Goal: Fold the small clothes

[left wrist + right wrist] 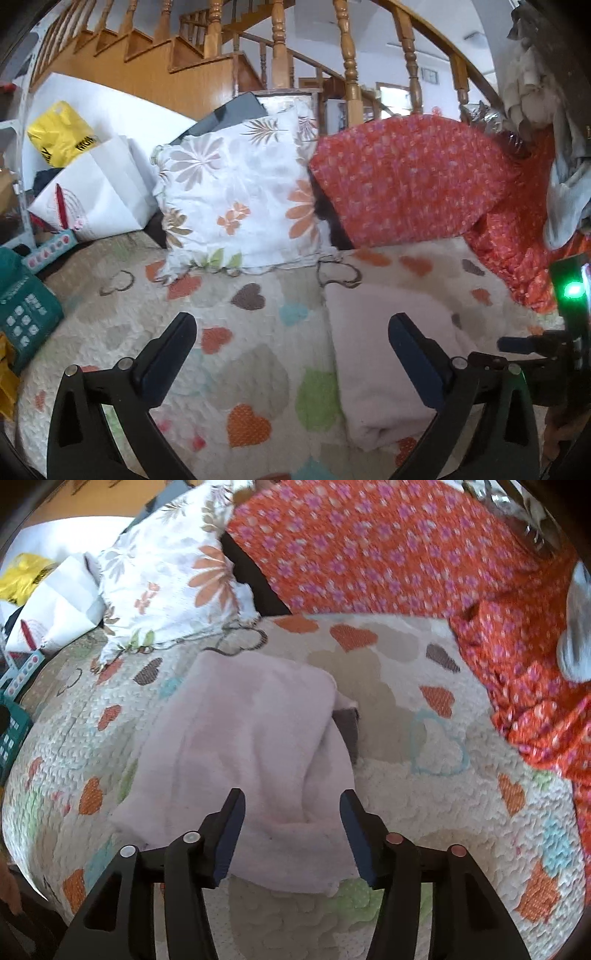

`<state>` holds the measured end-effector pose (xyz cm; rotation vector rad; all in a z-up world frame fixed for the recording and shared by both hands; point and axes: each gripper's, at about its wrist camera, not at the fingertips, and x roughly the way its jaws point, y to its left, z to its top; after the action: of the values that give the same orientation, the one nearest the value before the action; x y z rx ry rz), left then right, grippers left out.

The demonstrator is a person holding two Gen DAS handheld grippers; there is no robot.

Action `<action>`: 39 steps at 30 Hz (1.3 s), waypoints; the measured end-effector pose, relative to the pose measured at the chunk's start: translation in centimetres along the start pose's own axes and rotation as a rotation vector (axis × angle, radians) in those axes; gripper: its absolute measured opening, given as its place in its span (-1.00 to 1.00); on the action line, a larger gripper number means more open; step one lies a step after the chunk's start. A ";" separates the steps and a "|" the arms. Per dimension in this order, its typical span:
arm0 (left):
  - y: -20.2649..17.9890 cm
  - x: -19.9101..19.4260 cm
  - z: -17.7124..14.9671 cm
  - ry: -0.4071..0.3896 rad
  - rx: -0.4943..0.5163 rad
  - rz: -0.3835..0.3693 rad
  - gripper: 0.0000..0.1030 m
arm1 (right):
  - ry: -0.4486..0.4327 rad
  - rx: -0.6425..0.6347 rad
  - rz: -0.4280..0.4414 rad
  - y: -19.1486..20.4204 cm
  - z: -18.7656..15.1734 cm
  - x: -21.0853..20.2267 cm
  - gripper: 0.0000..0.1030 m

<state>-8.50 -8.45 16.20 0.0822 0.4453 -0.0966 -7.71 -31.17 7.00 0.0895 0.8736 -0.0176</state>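
Note:
A pale pink fleecy garment (251, 731) lies folded lengthwise on the heart-patterned quilt (424, 794), with a grey cloth edge (349, 723) showing under its right side. My right gripper (291, 797) hovers open over the garment's near end; its pads touch no cloth. In the left wrist view the same pink garment (369, 350) lies right of centre. My left gripper (291, 321) stands wide open above the quilt (240, 332), its right finger over the garment's left edge, and nothing is held.
A floral pillow (236, 195) and an orange flowered cloth (406, 181) lie at the back of the bed. A white paper bag (96, 195), a yellow bag (59, 133) and a teal basket (26, 314) crowd the left side. Wooden stair railings (347, 55) stand behind.

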 end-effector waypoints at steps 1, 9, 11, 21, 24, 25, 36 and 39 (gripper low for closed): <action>0.1 0.2 0.0 0.017 -0.002 -0.005 1.00 | -0.005 -0.014 -0.005 0.4 0.0 -0.1 0.20; 0.3 3.5 -2.5 0.237 0.018 -0.027 1.00 | 0.057 -0.089 -0.044 2.5 -1.2 1.0 0.21; 0.6 4.0 -3.2 0.273 0.008 -0.029 1.00 | 0.072 -0.103 -0.065 2.8 -1.5 1.4 0.21; 1.8 5.7 -5.2 0.375 -0.017 -0.006 1.00 | 0.077 -0.194 -0.199 4.0 -2.1 1.3 0.31; 1.6 6.1 -5.6 0.400 -0.016 -0.009 1.00 | 0.066 -0.218 -0.233 4.5 -2.2 1.0 0.33; 1.5 6.1 -5.7 0.406 -0.014 -0.012 1.00 | 0.064 -0.223 -0.240 4.6 -2.2 1.0 0.34; 0.2 6.2 -6.7 0.439 0.020 -0.033 1.00 | 0.055 -0.265 -0.344 4.9 -2.4 1.0 0.39; 0.1 6.0 -6.9 0.440 0.027 -0.035 1.00 | 0.055 -0.283 -0.387 4.9 -2.4 1.1 0.41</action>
<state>-6.01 -8.15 7.38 0.1228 0.8851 -0.1189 -8.61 -26.06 4.94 -0.3458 0.9294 -0.2539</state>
